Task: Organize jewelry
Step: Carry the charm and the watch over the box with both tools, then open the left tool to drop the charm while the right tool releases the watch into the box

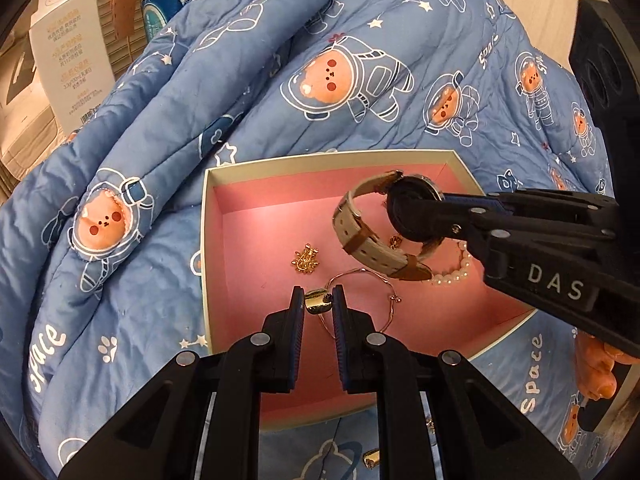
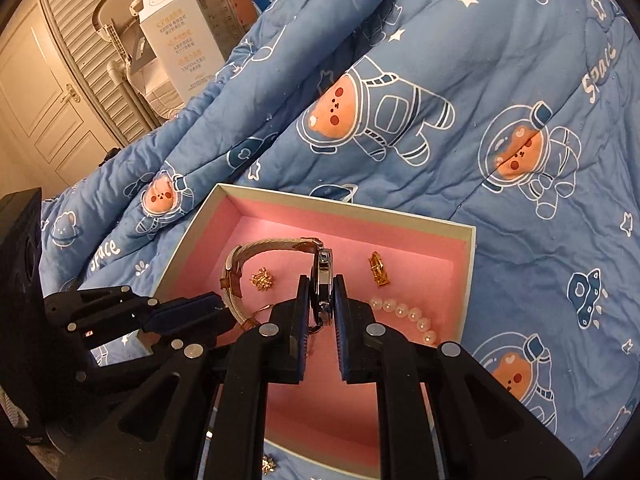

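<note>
Item, at far left: a white printed carton (image 1: 70,52) stood beyond a blue quilt (image 1: 248,80) patterned with astronaut bears, which covered the bed. Item: an open box (image 1: 206,240) with pale rim and pink lining lay on the quilt. Contents, from the left: a small gold spiky charm (image 1: 306,260) on the pink floor; a thin wire bangle (image 1: 384,292) just beside it; a gold ring-shaped piece (image 2: 378,270) nearer the right wall; a pearl bracelet (image 1: 452,274) lying in a curve. Item: left gripper (image 1: 318,302), jaws clamped on a small gold ear clip (image 1: 317,301), held over the near part of the box. Item: right gripper (image 2: 321,300), jaws clamped on the case of a wristwatch (image 2: 322,280), its beige strap (image 1: 360,236) with brown keepers looped to the left, the whole held above the box's contents. Loose items: a further small gold piece (image 1: 372,458) on the quilt outside the near rim.
</note>
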A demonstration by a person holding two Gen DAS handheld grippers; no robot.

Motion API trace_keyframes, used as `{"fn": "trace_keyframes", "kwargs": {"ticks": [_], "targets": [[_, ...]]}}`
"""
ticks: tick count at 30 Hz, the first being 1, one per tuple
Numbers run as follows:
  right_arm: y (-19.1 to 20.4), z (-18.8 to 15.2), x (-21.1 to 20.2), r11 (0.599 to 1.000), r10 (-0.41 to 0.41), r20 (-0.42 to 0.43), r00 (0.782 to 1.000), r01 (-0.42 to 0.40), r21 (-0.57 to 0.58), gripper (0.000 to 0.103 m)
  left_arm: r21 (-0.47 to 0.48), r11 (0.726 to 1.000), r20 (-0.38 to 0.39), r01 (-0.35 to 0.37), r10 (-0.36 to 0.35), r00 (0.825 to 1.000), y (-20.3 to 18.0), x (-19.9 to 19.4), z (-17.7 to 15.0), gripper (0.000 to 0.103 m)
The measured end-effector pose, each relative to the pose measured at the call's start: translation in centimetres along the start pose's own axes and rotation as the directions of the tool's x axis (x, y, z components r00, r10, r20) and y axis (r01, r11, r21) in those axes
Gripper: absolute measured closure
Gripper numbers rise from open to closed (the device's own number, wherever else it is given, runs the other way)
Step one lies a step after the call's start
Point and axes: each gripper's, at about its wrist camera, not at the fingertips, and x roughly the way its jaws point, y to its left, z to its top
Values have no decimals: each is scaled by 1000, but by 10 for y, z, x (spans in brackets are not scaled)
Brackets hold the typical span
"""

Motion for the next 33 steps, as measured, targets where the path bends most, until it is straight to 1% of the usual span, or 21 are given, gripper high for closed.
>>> {"fn": "trace_keyframes", "kwargs": {"ticks": [4,8,11,15,21,22,24,26,27,29,30,32,33], "targets": [[2,7,15,1000,-15,-30,999,15,-6,91,-15,1000,-25,8,-9,1000,1,8,1,89],[1,10,27,999,-44,-53,998,43,-21,91,-4,1000,-25,-5,5,1000,-3,10,4,89],[2,11,32,998,-60,-58,997,58,-32,91,2,1000,-27,0,0,1000,-6,11,6,89],[2,11,38,996,-79,-64,995,77,-43,91,25,1000,-33,-16,17,999,-11,17,7,89],[4,11,39,995,-83,-51,995,80,-62,91,45,999,-26,-26,27,999,-16,20,3,87],[4,11,39,995,-82,-48,995,79,-61,91,54,998,-21,-33,34,999,-19,20,2,85],[3,12,38,996,-77,-44,996,74,-55,90,72,996,0,-46,46,999,-22,16,0,77],[2,12,37,996,-67,-38,997,65,-54,89,82,995,29,-64,62,998,-23,9,-3,58],[1,12,36,997,-61,-36,998,59,-55,87,87,994,46,-71,68,997,-23,4,-4,56],[1,12,33,997,-50,-23,998,49,-56,79,83,994,78,-75,69,995,-21,-8,-10,50],[1,13,30,997,-51,-11,999,50,-54,76,74,995,93,-69,62,994,-20,-14,-13,49],[0,14,24,999,-37,6,999,37,-36,67,58,996,122,-65,57,991,-17,-26,-20,41],[-1,14,21,999,-26,12,1000,26,-27,65,50,996,137,-70,62,989,-15,-32,-24,39]]}}
